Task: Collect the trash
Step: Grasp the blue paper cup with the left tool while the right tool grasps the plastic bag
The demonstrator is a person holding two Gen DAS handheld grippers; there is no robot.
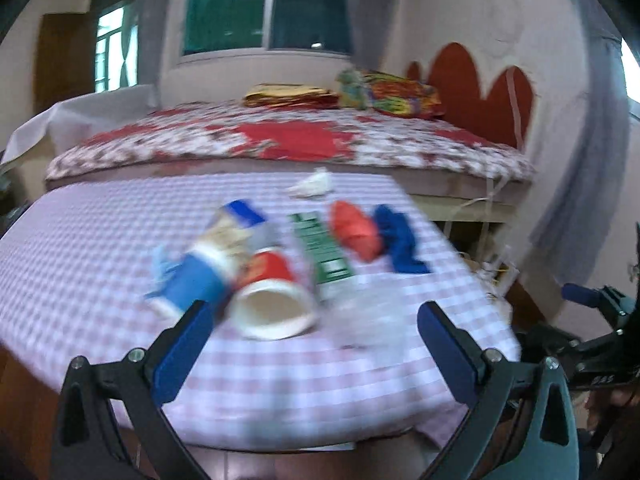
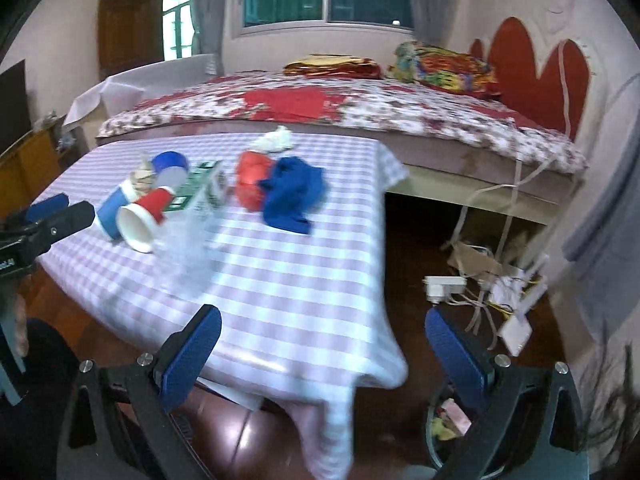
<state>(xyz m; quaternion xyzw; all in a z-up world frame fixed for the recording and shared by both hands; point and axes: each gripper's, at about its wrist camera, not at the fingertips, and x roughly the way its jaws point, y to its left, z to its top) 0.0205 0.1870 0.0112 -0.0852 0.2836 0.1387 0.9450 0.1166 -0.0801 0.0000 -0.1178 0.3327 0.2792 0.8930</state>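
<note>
A pile of trash lies on the checked tablecloth (image 1: 80, 240) (image 2: 304, 280): a red paper cup on its side (image 1: 272, 292) (image 2: 144, 216), a blue cup (image 1: 192, 284) (image 2: 112, 208), a green carton (image 1: 320, 248) (image 2: 192, 188), a clear plastic cup (image 2: 188, 252), red (image 1: 356, 232) (image 2: 252, 180) and blue (image 1: 400, 240) (image 2: 292, 192) crumpled bags, and a white paper wad (image 1: 312, 188) (image 2: 276, 140). My left gripper (image 1: 316, 312) is open just before the red cup. My right gripper (image 2: 324, 320) is open over the table's near right corner, apart from the trash.
A bed (image 2: 360, 108) with a floral cover stands behind the table. Cables, a power strip (image 2: 444, 288) and white boxes lie on the floor to the right. A bin with rubbish (image 2: 448, 420) shows below the right gripper. The right gripper shows at the left wrist view's right edge (image 1: 600, 312).
</note>
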